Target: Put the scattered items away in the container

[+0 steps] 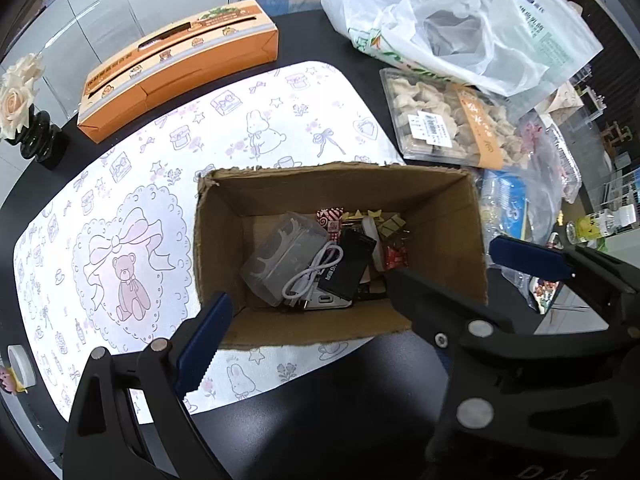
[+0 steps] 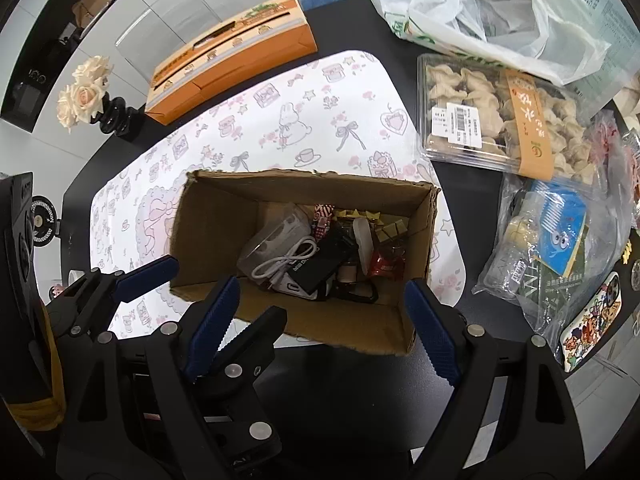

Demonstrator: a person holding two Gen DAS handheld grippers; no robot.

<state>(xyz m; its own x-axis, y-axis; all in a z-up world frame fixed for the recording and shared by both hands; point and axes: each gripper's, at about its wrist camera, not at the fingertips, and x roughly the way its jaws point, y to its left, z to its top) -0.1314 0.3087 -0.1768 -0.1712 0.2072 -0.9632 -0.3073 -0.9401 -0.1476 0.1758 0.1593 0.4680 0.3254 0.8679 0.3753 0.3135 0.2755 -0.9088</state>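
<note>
Left wrist view: cardboard box [image 1: 340, 248] at frame centre on patterned mat [image 1: 132, 208], holding clear case [image 1: 284, 256], white cable [image 1: 316, 272], black device [image 1: 348, 264]. Left gripper [image 1: 312, 316] wide, empty, over box's near edge. Right wrist view: right gripper [image 2: 324, 324] also wide, empty, at lower centre. Orange carton [image 1: 180, 64] upper left.

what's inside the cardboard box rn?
Cardboard box holds a clear plastic case, white cable, black device, red packet, gold clips. Lower items are covered.
</note>
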